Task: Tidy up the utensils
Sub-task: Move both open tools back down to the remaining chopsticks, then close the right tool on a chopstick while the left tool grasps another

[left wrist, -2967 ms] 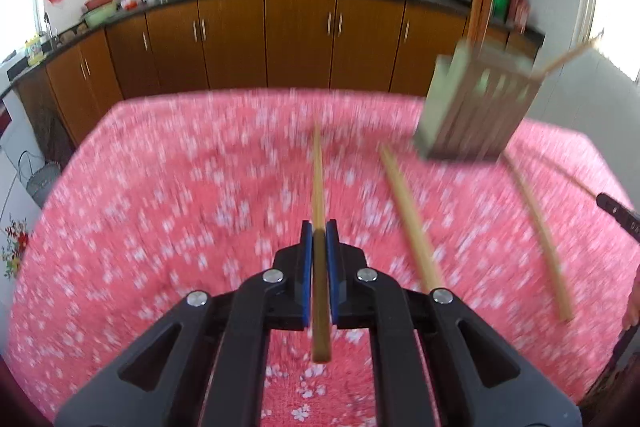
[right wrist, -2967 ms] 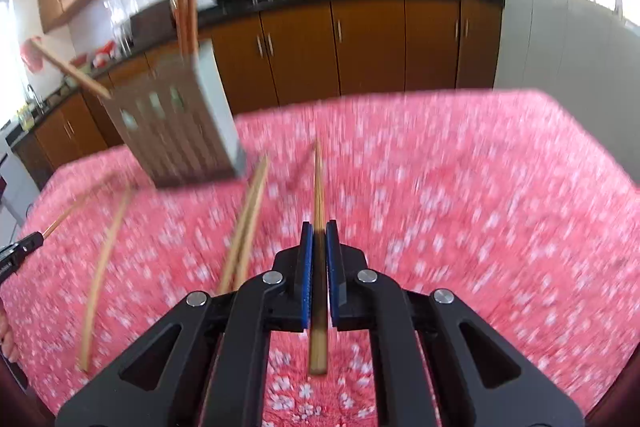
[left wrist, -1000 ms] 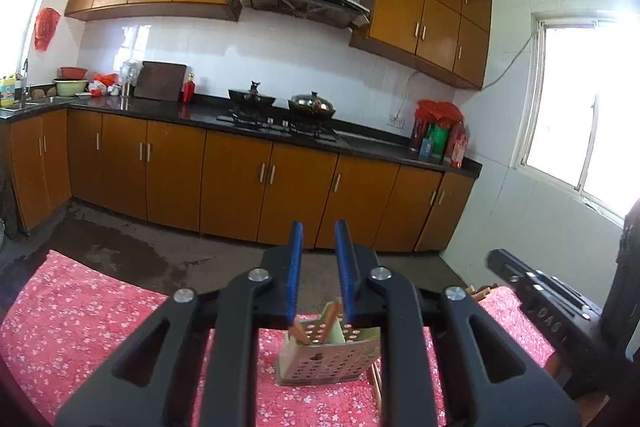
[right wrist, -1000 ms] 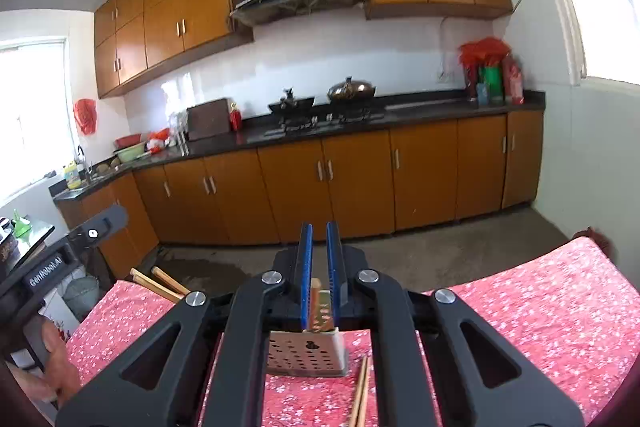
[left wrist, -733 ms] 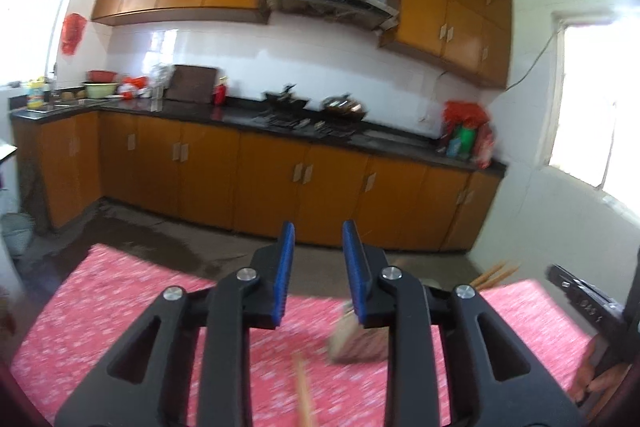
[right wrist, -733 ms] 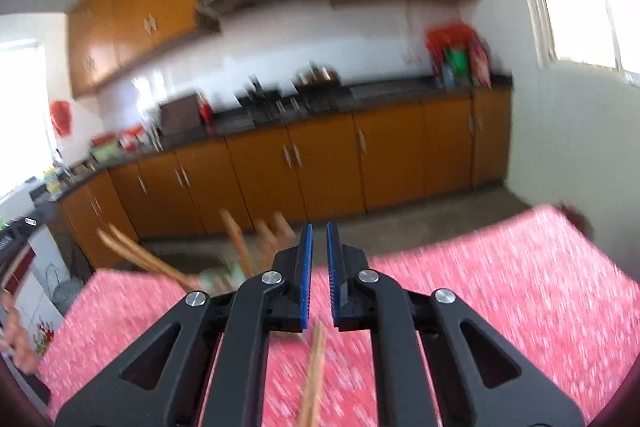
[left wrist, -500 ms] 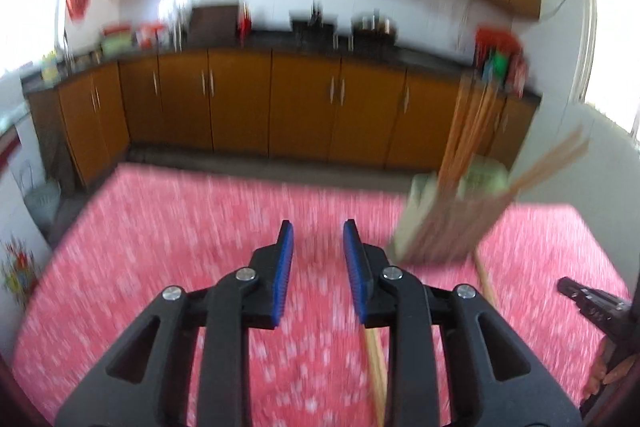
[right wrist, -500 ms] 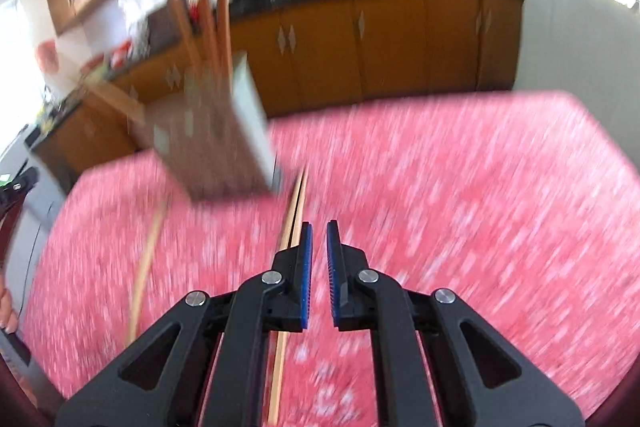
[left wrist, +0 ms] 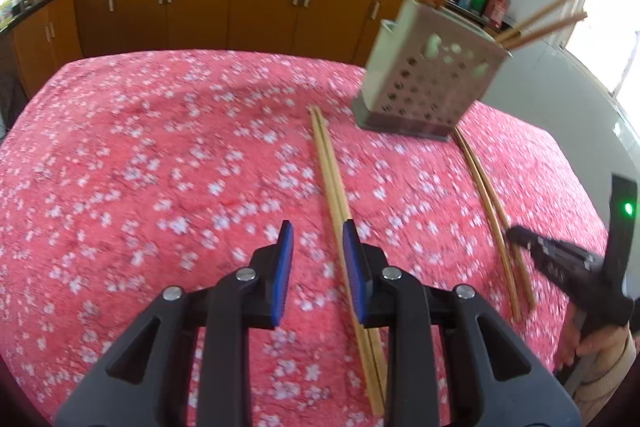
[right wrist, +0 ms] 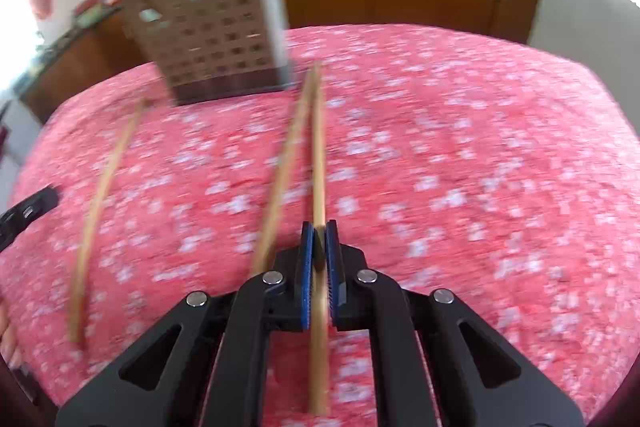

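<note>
My left gripper (left wrist: 316, 247) hangs low over the pink floral tablecloth (left wrist: 140, 167) with its blue pads a little apart and nothing between them; the jaws have just been moving, opening a touch and then barely easing back. A pair of wooden chopsticks (left wrist: 332, 179) lies side by side on the cloth just to the right of that gap, running under my right-hand finger toward the perforated utensil holder (left wrist: 428, 83), which stands upright farther back with several chopsticks sticking out of its top. Another pair of chopsticks (left wrist: 486, 195) lies to the right of the holder's base, and my right gripper (right wrist: 319, 239) reaches down to its near end. Seen from that gripper, its pads are closed tight on one chopstick (right wrist: 319, 155) that runs straight ahead toward the holder's corner, its tail passing back between the fingers. The partner chopstick (right wrist: 286, 163) lies just left of it on the cloth, angling in to meet it at the far tips. The picture here is blurred
</note>
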A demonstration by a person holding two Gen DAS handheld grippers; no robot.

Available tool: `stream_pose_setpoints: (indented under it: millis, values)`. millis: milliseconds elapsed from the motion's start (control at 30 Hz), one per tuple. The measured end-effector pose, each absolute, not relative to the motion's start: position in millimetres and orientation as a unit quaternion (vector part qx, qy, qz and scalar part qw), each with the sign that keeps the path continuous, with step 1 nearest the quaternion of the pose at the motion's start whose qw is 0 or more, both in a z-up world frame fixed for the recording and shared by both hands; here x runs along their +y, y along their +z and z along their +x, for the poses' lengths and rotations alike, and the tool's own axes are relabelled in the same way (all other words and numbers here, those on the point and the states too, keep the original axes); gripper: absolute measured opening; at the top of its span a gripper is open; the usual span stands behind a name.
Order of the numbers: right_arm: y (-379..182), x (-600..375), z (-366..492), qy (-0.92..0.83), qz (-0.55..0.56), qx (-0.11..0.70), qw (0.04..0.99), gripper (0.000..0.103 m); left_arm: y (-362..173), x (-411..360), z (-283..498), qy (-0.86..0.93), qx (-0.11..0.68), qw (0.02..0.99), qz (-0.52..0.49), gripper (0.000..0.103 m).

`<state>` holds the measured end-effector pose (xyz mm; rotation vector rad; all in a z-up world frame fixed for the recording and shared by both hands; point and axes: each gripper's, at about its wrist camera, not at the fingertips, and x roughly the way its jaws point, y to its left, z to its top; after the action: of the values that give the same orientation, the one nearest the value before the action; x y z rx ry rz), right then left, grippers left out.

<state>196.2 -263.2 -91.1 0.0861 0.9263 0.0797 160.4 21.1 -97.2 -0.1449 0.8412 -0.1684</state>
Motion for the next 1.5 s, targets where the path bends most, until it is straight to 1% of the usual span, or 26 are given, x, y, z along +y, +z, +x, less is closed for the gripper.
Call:
stream_pose_setpoints:
  millis: [100, 267, 633, 767, 900, 1167, 1333, 1500]
  values:
    - [-92, -279, 198, 0.025, 0.064, 0.448, 0.892, 0.007, -103, 13, 157, -0.092, 0.417, 0.902, -0.058, 0.022]
    - [-92, -286, 198, 0.022, 0.061, 0.447, 0.892, 0.007, -114, 0, 157, -0.099, 0.433, 0.895, -0.040, 0.016]
    - [-93, -277, 188, 0.028, 0.043, 0.441, 0.896, 0.008, -124, -9, 158, -0.077, 0.438, 0.896, -0.011, 0.015]
    - [-95, -274, 184, 0.032, 0.042, 0.437, 0.898, 0.008, -129, -10, 161, -0.069, 0.439, 0.896, -0.004, 0.010]
    - [-95, -273, 184, 0.029, 0.037, 0.433, 0.900, 0.008, -129, -1, 169, -0.051, 0.437, 0.898, -0.001, 0.009]
    - [-95, -297, 202, -0.002, 0.056, 0.425, 0.904, 0.008, -127, 46, 202, 0.011, 0.427, 0.904, -0.019, 0.009]
    - [-98, -296, 202, -0.004, 0.044, 0.417, 0.908, 0.008, -128, 46, 200, 0.016, 0.412, 0.911, -0.006, 0.011]
    - [-98, -296, 201, -0.001, 0.051, 0.417, 0.908, 0.008, -128, 49, 199, 0.012, 0.412, 0.911, -0.017, 0.011]
